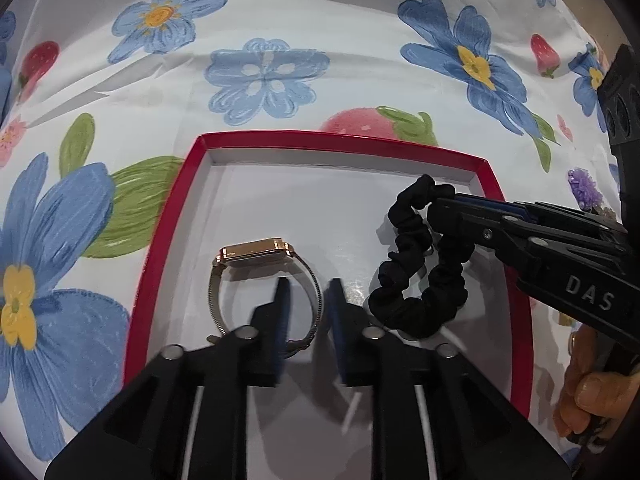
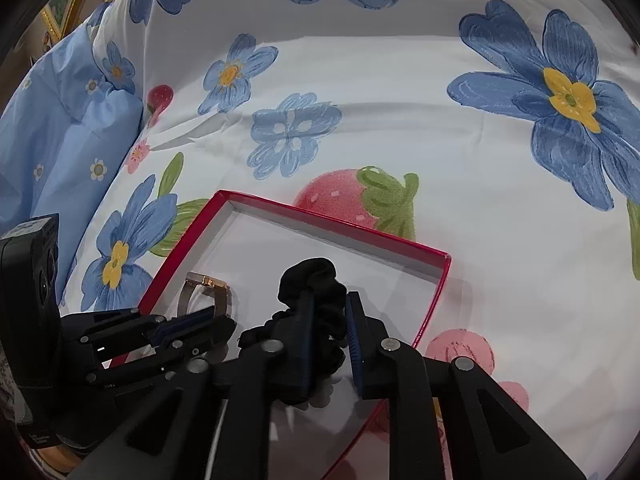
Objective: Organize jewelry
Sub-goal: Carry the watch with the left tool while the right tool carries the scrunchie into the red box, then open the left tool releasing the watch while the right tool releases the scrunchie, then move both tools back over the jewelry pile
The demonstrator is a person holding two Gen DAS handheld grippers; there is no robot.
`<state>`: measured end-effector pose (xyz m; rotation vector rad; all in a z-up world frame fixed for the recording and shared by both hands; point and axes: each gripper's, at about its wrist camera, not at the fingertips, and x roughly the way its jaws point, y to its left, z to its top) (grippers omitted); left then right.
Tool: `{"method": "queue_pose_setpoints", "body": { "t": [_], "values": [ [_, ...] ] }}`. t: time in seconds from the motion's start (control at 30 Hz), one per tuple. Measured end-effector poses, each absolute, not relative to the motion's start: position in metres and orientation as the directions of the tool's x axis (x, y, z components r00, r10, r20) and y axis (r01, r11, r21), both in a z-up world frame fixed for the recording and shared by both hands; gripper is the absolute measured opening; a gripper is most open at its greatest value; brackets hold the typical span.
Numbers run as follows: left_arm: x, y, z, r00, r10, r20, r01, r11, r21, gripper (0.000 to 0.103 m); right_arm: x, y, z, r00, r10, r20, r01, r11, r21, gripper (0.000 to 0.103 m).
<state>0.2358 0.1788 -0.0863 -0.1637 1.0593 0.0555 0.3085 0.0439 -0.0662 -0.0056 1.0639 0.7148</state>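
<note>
A floral bedsheet (image 1: pixel 360 60), white with big blue flowers and strawberries, covers the bed and fills both views. A pale blue pillow (image 2: pixel 60 140) with small flowers lies at the left edge of the right wrist view. On the sheet sits a shallow red-rimmed box (image 1: pixel 160 220) with a white inside.

The right gripper (image 1: pixel 434 208) reaches into the box from the right and is clenched on a black scrunchie (image 1: pixel 420 264) (its upper loop sits between the blue pads, the rest hanging down toward the box floor near the right wall).

The left gripper (image 1: pixel 306 292) is released, jaws parted, inside the box. One fingertip (image 1: pixel 280 296) pokes through the mesh band of a rose-gold watch (image 1: pixel 256 256), which stands on its edge on the box floor, left of the scrunchie and apart from it.
</note>
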Motion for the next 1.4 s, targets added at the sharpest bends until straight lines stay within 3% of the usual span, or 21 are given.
{"method": "queue_pose_setpoints", "body": {
  "t": [0.1,0.37,0.47,0.7,1.4],
  "values": [
    [0.231,0.180,-0.080,0.501,-0.016,-0.865,-0.132,0.987,-0.095,0.033,0.306,0.041,-0.062,0.290,0.543,-0.788,-0.537,0.774,0.336,0.034],
    [0.199,0.185,-0.049,0.562,-0.002,-0.827,-0.180,0.976,-0.124,0.047,0.284,0.018,-0.037,0.314,0.595,-0.740,-0.529,0.756,0.384,0.035],
    [0.179,0.183,-0.035,0.598,-0.025,-0.801,-0.191,0.966,-0.172,0.048,0.269,0.001,-0.025,0.328,0.620,-0.713,-0.529,0.746,0.405,0.044],
    [0.140,0.166,-0.014,0.648,-0.075,-0.758,-0.202,0.943,-0.266,0.051,0.235,-0.047,-0.008,0.360,0.635,-0.683,-0.499,0.750,0.435,0.049],
    [0.104,0.061,-0.002,0.634,-0.204,-0.746,-0.049,0.952,-0.301,0.064,0.160,-0.220,-0.006,0.529,0.487,-0.695,-0.287,0.873,0.393,0.050]
  ]
}}
